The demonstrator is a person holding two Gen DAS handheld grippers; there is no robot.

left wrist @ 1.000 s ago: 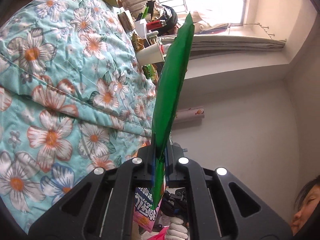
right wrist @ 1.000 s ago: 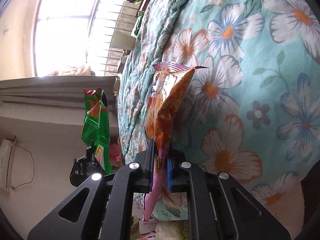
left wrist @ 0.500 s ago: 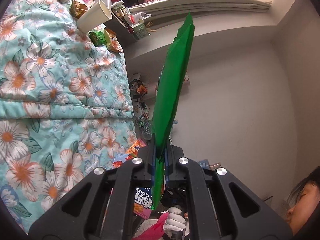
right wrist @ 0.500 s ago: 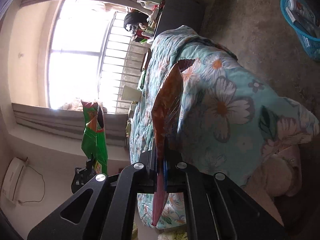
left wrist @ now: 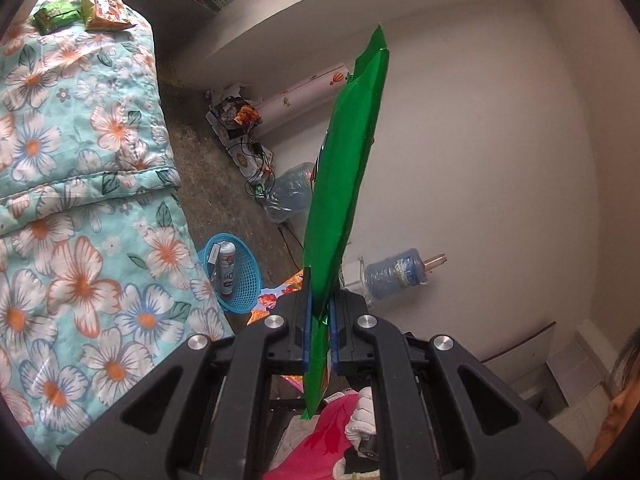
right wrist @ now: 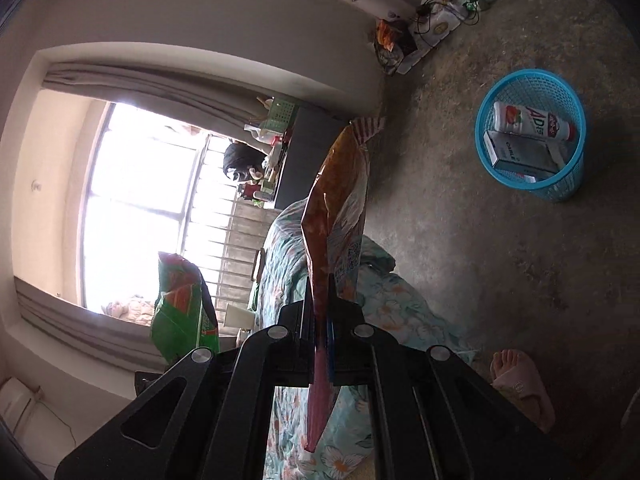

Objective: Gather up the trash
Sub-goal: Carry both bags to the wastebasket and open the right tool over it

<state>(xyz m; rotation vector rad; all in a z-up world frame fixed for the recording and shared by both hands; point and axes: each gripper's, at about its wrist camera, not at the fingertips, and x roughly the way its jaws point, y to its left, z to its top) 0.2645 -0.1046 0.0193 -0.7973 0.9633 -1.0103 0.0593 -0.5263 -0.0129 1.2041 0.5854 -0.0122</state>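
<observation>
My left gripper [left wrist: 319, 300] is shut on a green snack bag [left wrist: 346, 168], held edge-on in the air beside the bed. My right gripper [right wrist: 320, 312] is shut on an orange snack bag [right wrist: 336, 208], also edge-on. The green bag shows in the right wrist view [right wrist: 180, 308] at the left. A blue mesh basket [right wrist: 486, 120] stands on the floor at the upper right and holds a white bottle [right wrist: 532, 120] and a small box [right wrist: 520, 152]. The basket also shows in the left wrist view [left wrist: 246, 280], below and left of the green bag.
The floral bed quilt [left wrist: 80, 200] fills the left, with two more snack bags [left wrist: 104, 10] at its far end. Water jugs [left wrist: 400, 274], cables and bags lie along the wall. A slippered foot [right wrist: 520, 384] stands on the concrete floor.
Both grippers have swung away from the bed toward the floor. The blue basket has come into both views. Each gripper still holds its bag.
</observation>
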